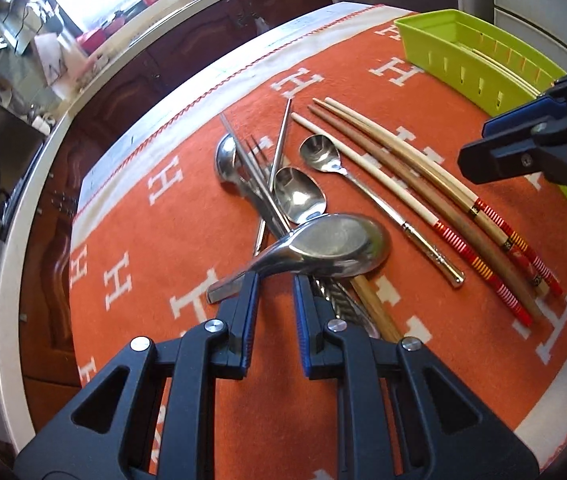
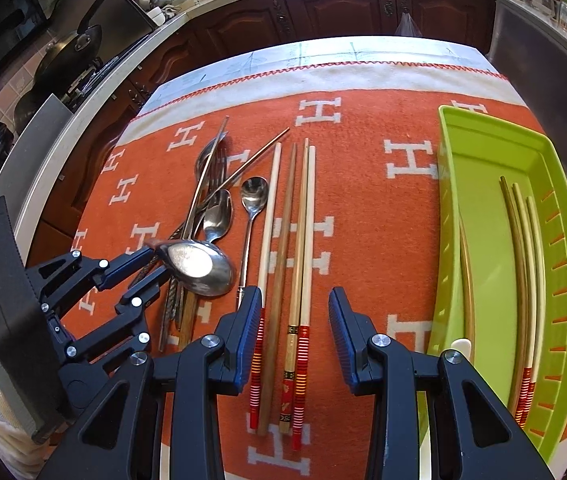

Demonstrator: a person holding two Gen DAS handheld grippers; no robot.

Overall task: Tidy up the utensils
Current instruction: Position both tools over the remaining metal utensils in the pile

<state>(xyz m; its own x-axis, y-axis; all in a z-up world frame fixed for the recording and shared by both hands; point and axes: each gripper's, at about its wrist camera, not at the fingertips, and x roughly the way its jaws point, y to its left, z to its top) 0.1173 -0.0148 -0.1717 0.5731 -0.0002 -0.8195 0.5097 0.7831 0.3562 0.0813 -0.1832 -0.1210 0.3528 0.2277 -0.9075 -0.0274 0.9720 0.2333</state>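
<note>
My left gripper point(image 1: 275, 280) is shut on the handle of a large steel soup spoon point(image 1: 335, 246), held just above a pile of spoons, a fork and metal chopsticks point(image 1: 271, 184). The same spoon point(image 2: 199, 266) and left gripper point(image 2: 151, 264) show in the right wrist view. My right gripper point(image 2: 295, 300) is open, its fingers either side of several wooden chopsticks point(image 2: 295, 240) lying side by side on the orange cloth point(image 2: 363, 208). A small spoon point(image 2: 253, 200) lies beside them. The green tray point(image 2: 483, 240) on the right holds several chopsticks point(image 2: 527, 248).
The table's far edge has a white strip point(image 2: 323, 70) and dark wood cabinets point(image 2: 323, 8) stand beyond it. A stove with pans point(image 2: 67, 52) is at the far left. The green tray point(image 1: 463, 52) lies at the far right in the left wrist view.
</note>
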